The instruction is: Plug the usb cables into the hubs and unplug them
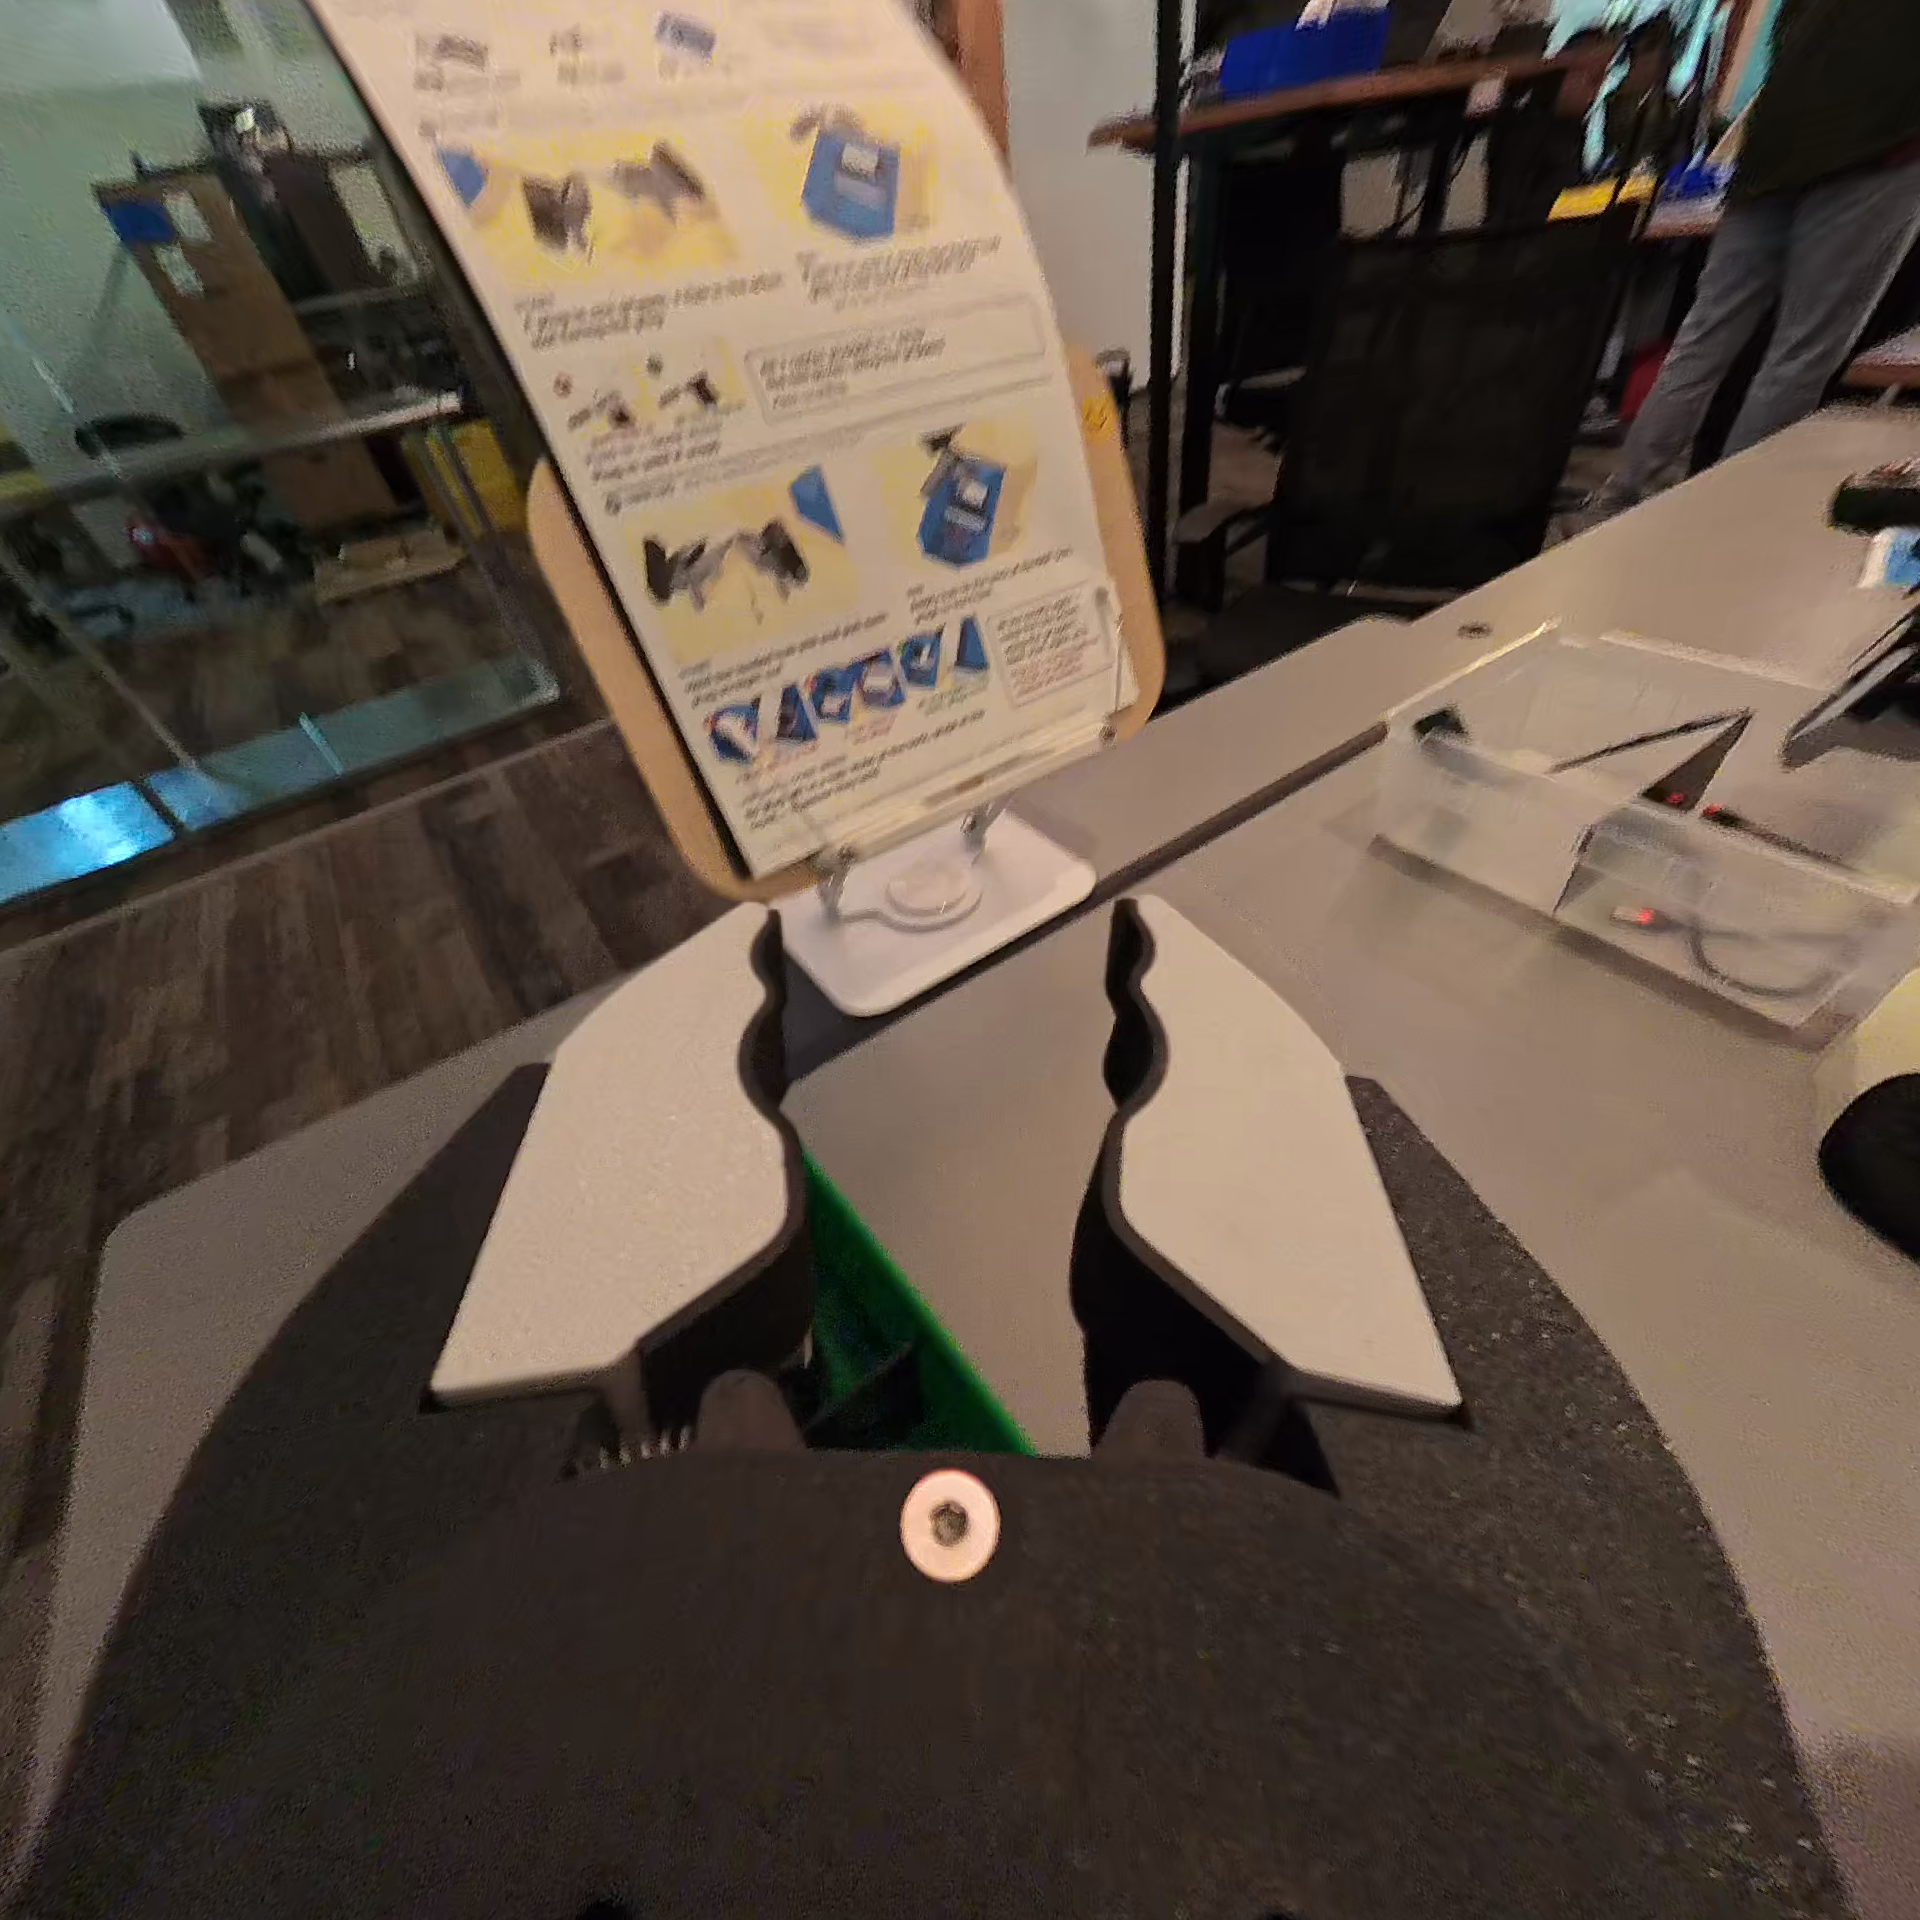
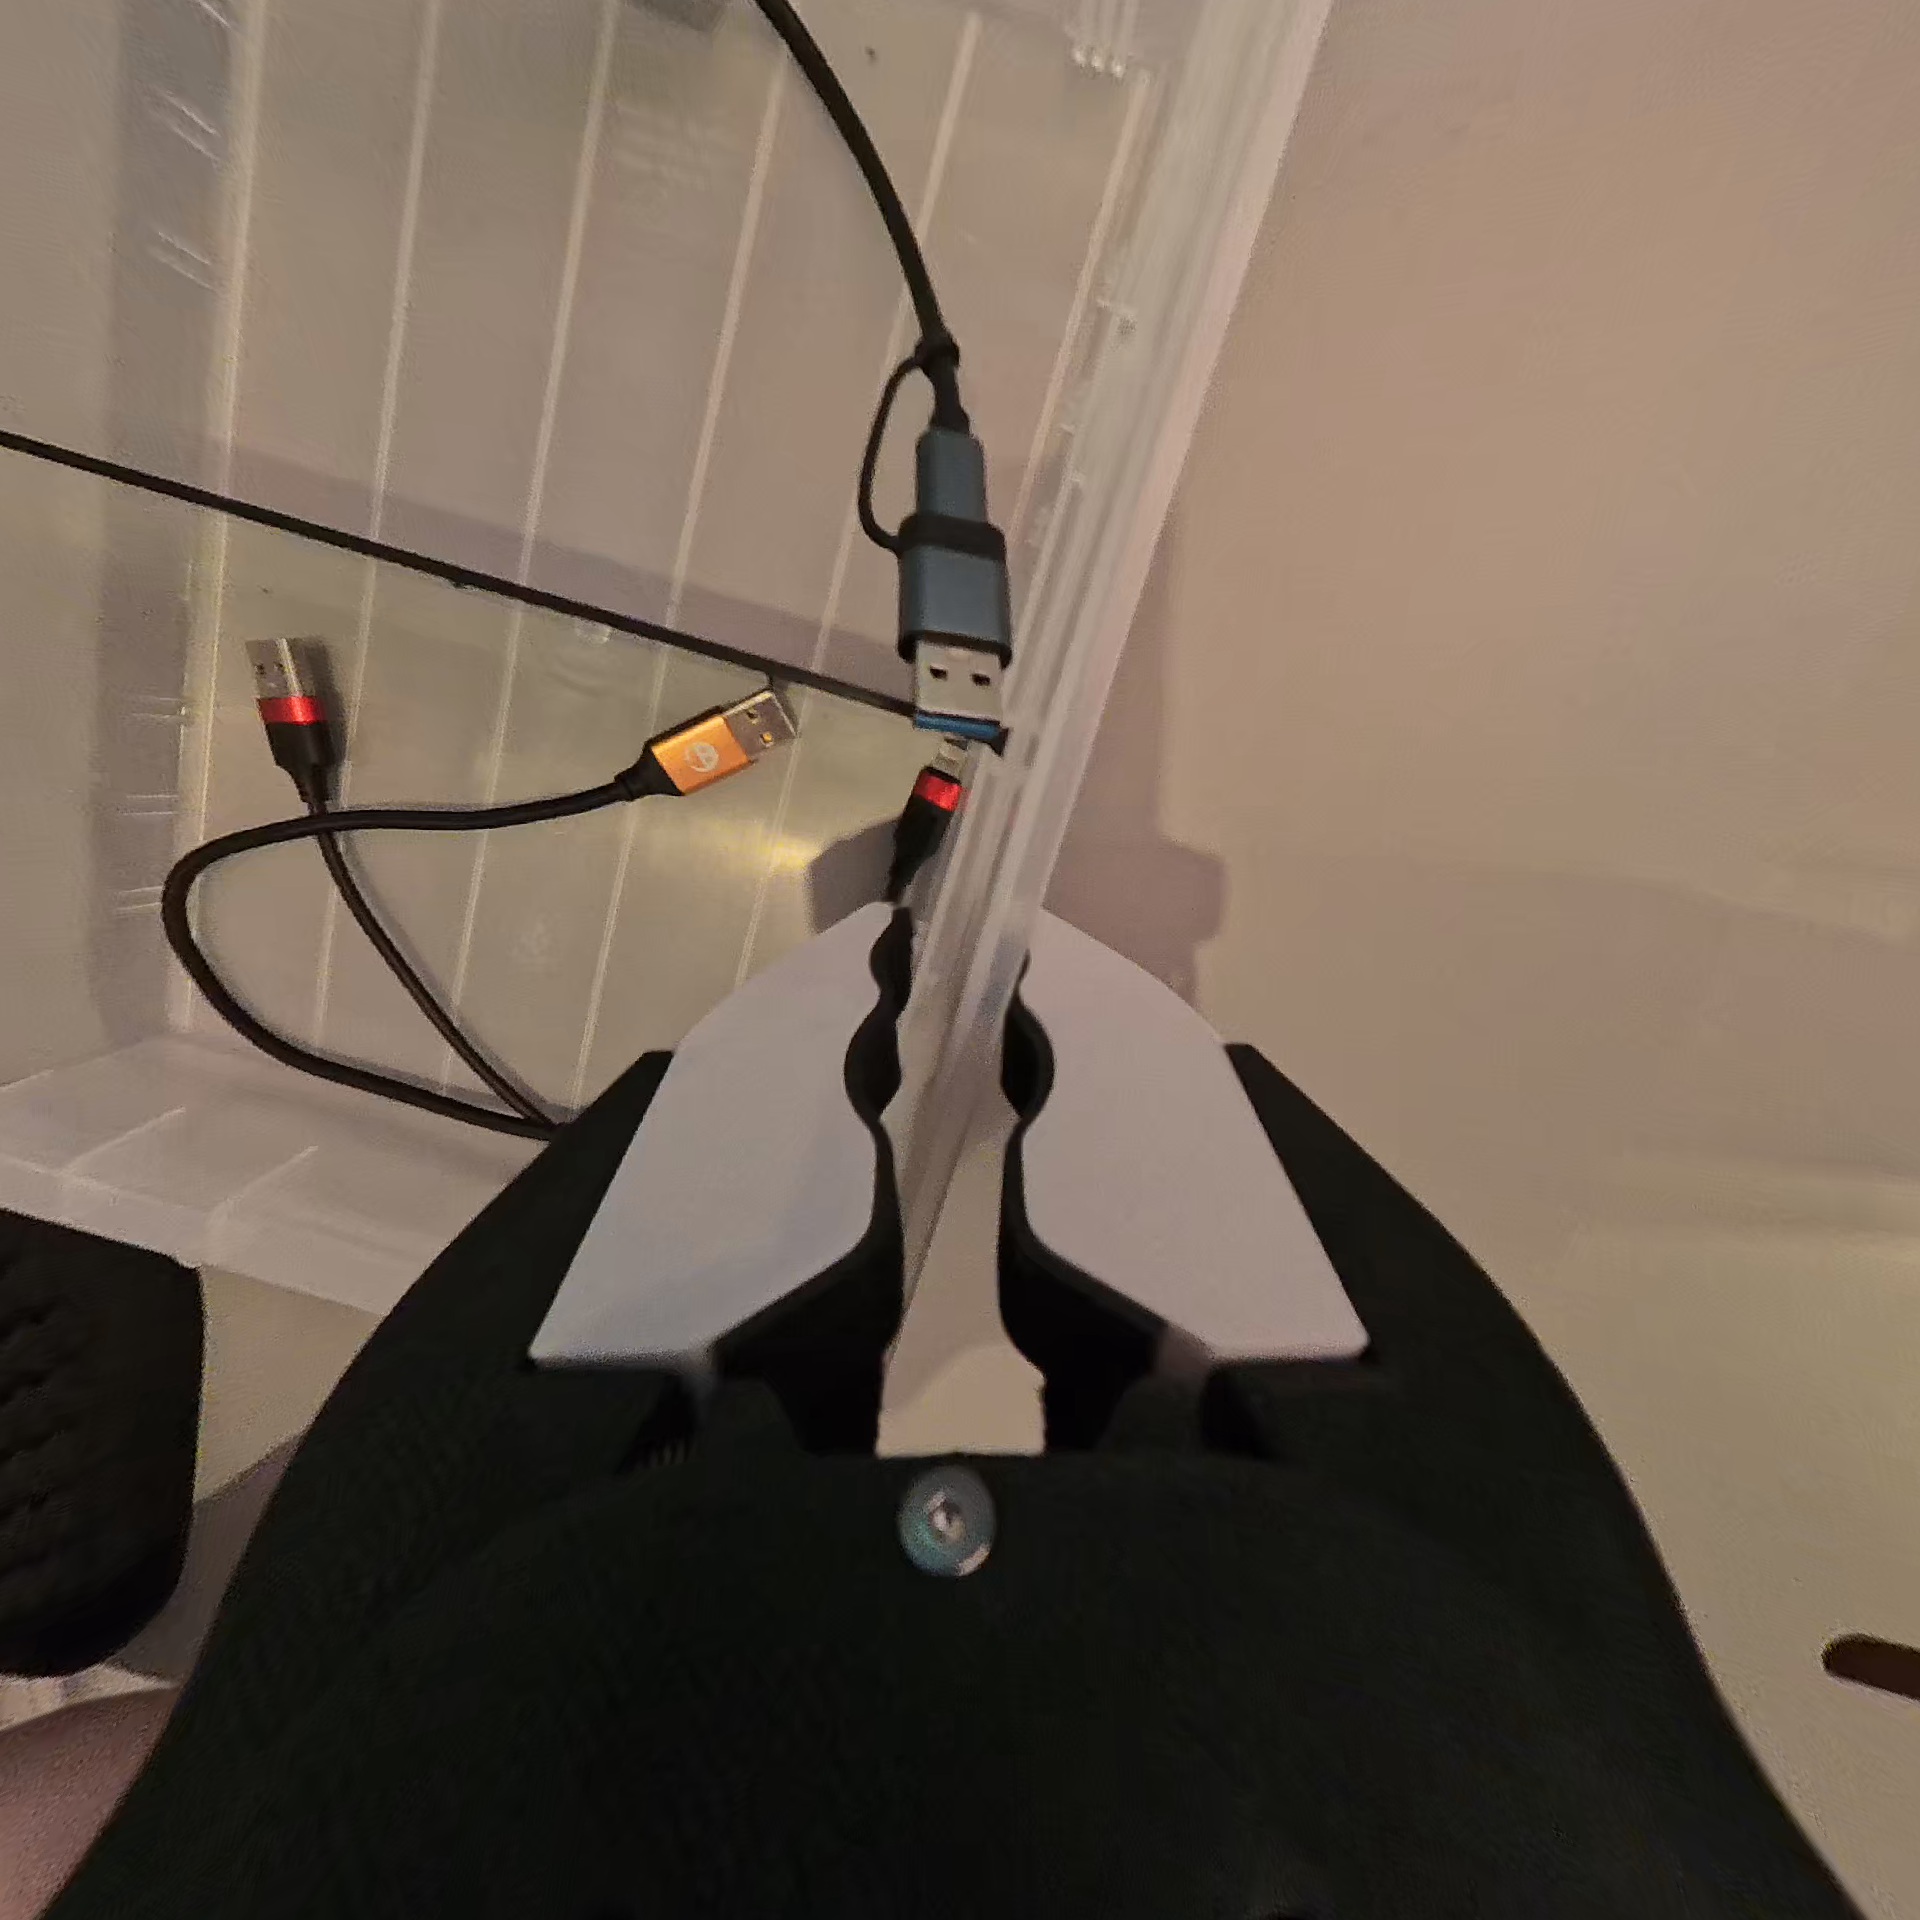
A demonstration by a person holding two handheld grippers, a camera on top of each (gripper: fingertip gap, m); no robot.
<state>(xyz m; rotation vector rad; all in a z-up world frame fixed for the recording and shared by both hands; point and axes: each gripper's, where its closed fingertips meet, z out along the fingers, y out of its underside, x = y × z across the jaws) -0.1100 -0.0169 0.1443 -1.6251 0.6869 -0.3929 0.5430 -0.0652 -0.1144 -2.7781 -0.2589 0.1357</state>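
Cables were seen in a clear bin (image 2: 436, 312), just ahead of the right gripper (image 2: 956, 935), whose fingers were narrowed astride the bin's wall, gripping nothing. Nearest lay the red-collared plug (image 2: 935, 795), long axis running away from the tips. The left gripper (image 1: 940, 935) was held spread and empty, well apart.

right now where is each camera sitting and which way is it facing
Left wrist view: on the left gripper, above the grey table, facing an instruction sheet on a stand; its own fingers are spread apart with nothing between them.
Right wrist view: on the right gripper, looking down into the clear bin of usb cables; its fingers straddle the bin wall.
Shared: the clear bin and table.
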